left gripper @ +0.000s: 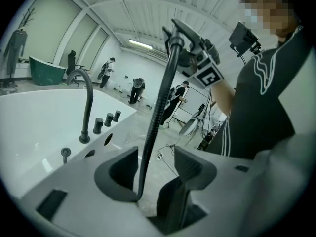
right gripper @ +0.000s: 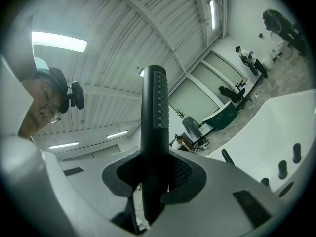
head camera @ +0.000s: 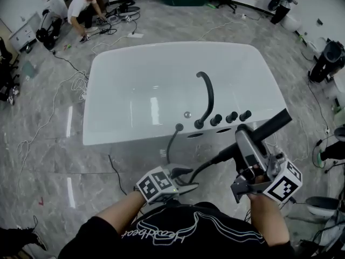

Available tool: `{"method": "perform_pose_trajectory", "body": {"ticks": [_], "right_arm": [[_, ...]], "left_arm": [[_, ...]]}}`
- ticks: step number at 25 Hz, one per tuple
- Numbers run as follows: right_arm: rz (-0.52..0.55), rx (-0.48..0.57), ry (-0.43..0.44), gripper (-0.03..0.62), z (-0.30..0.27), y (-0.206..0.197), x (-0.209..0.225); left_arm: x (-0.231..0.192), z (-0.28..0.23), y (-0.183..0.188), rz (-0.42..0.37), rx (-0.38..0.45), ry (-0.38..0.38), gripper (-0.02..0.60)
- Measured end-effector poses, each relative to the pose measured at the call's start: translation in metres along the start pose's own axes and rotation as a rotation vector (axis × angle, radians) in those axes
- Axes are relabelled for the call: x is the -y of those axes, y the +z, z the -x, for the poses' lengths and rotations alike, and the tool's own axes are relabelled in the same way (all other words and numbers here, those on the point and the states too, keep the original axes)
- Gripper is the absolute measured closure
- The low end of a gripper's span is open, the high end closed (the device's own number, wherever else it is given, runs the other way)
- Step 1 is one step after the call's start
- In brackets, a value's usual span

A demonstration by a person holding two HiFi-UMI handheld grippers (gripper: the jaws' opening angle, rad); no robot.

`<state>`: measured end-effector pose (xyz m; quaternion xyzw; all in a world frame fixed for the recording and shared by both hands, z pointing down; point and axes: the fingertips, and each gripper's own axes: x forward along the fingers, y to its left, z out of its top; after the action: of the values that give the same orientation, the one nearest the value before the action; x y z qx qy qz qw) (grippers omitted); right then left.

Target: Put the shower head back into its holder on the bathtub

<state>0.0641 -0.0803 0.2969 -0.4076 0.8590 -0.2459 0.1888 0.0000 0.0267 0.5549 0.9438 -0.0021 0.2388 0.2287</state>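
Clamping the black shower head (right gripper: 154, 107) in its jaws, the right gripper (right gripper: 158, 174) holds it just outside the white bathtub (head camera: 135, 128). The left gripper (left gripper: 155, 169) has its jaws wide apart, with the hose (left gripper: 160, 107) passing between them.

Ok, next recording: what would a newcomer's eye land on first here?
The big white bathtub fills the middle of the head view, with a curved black faucet on its near rim. In front of it, the right gripper is clamped on a black shower head, held in the air. Its dark hose runs down between the left gripper's open jaws, which aren't pressing it.
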Motion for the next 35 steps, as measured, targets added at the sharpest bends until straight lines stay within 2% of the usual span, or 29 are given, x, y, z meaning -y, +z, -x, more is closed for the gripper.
{"method": "perform_pose_trajectory", "body": {"ticks": [5, 7, 8, 10, 15, 24, 31, 35], "right_arm": [[-0.004, 0.017, 0.027, 0.487, -0.015, 0.015, -0.006], [-0.007, 0.021, 0.031, 0.487, -0.015, 0.023, -0.007], [-0.002, 0.019, 0.028, 0.487, -0.013, 0.026, -0.005], [0.007, 0.014, 0.023, 0.487, -0.010, 0.032, 0.001], [0.000, -0.013, 0.014, 0.487, -0.003, 0.042, 0.024], [-0.060, -0.122, 0.018, 0.488, -0.005, 0.029, 0.067], [-0.104, -0.132, 0.099, 0.490, -0.031, 0.031, 0.073], [-0.117, -0.133, 0.130, 0.490, -0.043, 0.040, 0.081]], "left_arm": [[-0.024, -0.019, -0.016, 0.009, -0.036, 0.031, 0.364], [-0.033, -0.022, -0.019, 0.034, -0.037, 0.063, 0.468], [-0.036, -0.022, -0.018, 0.049, -0.031, 0.071, 0.500], [-0.039, -0.020, -0.015, 0.064, -0.026, 0.075, 0.511], [-0.045, 0.004, -0.010, 0.105, -0.009, 0.121, 0.517], [-0.064, 0.070, -0.004, 0.251, 0.082, 0.358, 0.517], [-0.087, 0.113, 0.023, 0.294, 0.162, 0.501, 0.517], [-0.103, 0.136, 0.052, 0.278, 0.203, 0.569, 0.517]]}}
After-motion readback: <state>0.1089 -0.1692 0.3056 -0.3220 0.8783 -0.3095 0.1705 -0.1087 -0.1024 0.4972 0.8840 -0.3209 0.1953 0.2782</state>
